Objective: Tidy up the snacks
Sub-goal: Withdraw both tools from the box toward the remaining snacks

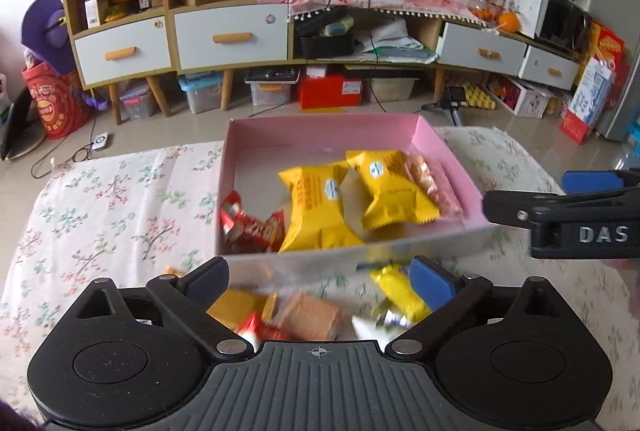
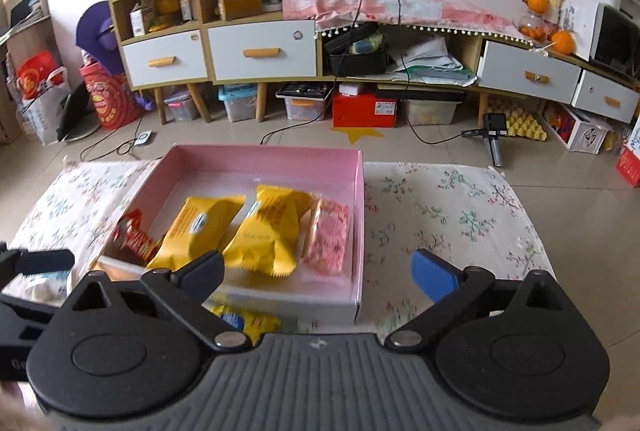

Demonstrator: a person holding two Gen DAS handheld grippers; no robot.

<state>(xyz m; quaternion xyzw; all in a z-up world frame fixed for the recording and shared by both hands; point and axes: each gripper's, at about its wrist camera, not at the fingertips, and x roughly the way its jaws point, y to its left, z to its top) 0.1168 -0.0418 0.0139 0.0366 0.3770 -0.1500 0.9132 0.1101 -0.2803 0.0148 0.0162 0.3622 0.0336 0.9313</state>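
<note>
Both grippers spread wide and holding nothing by the box [image 2: 362, 215]
Left gripper [image 1: 320, 281] hangs over loose snacks [image 1: 308, 315]; right gripper [image 2: 318, 271] at the near wall

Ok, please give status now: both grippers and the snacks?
Left gripper open, empty, above loose snack packets. Right gripper open, empty. Pink cardboard box holds yellow packets. Nothing blocking.

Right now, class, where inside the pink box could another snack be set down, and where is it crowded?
The pink box is bare along its far wall and far-left corner, behind the yellow packets. Its near half is crowded: red wrapper at left, two yellow packets in the middle, pink packet against the right wall. The floral cloth right of the box is bare too.
</note>
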